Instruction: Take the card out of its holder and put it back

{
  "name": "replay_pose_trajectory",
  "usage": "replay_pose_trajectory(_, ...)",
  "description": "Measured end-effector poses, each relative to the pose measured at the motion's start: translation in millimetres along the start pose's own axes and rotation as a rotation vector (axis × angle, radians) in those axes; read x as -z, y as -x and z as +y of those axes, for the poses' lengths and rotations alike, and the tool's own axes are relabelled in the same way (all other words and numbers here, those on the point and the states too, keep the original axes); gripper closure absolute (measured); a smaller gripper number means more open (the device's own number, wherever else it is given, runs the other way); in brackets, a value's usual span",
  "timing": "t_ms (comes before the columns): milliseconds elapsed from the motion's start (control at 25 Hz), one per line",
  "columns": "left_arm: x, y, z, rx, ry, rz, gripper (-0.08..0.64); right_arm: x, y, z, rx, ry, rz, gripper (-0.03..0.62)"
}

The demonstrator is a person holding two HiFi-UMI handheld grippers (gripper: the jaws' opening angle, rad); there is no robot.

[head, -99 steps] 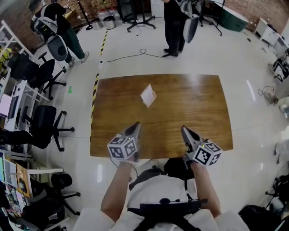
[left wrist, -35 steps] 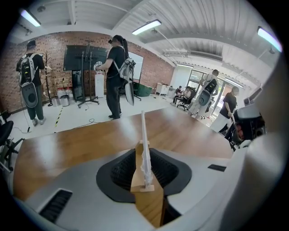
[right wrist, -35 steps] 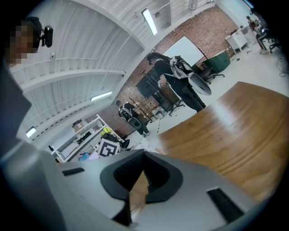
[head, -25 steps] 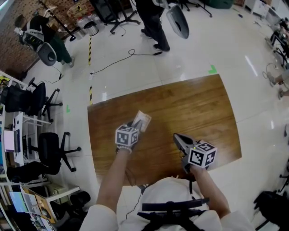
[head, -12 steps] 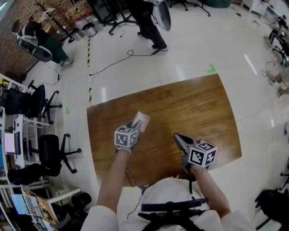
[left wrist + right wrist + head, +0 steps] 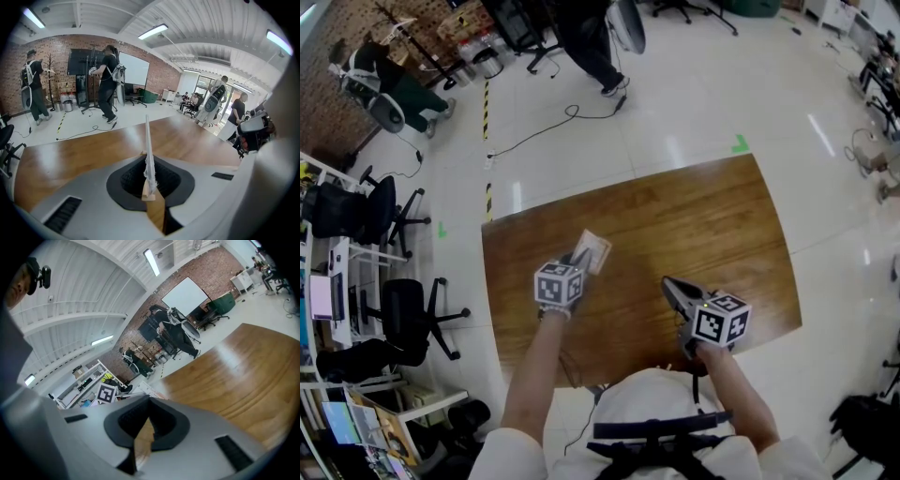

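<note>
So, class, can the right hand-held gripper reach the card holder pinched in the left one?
Probably yes. The right hand-held gripper is empty, though its shut jaws must open first; only bare table separates it from the card holder, most of which sticks out of the left hand-held gripper.

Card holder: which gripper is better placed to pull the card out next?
Probably the right. The left gripper is shut on the card holder, holding it edge-up, so it should steady it. The right gripper is empty, jaws together, over the table nearby, free to open and do the pulling.
</note>
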State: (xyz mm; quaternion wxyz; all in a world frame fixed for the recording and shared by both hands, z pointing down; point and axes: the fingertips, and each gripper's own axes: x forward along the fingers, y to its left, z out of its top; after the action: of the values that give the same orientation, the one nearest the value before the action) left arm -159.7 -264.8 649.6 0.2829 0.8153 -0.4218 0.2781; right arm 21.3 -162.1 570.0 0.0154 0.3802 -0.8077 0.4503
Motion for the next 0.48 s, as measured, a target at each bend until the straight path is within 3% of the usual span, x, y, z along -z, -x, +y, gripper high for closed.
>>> replay_pose_trajectory(480, -13.8, 15.1, -1.4, -0.017, -0.019, -0.018, 0.546, -1.3, 3.4, 1.0, -0.013, -0.005, -0.012, 0.577)
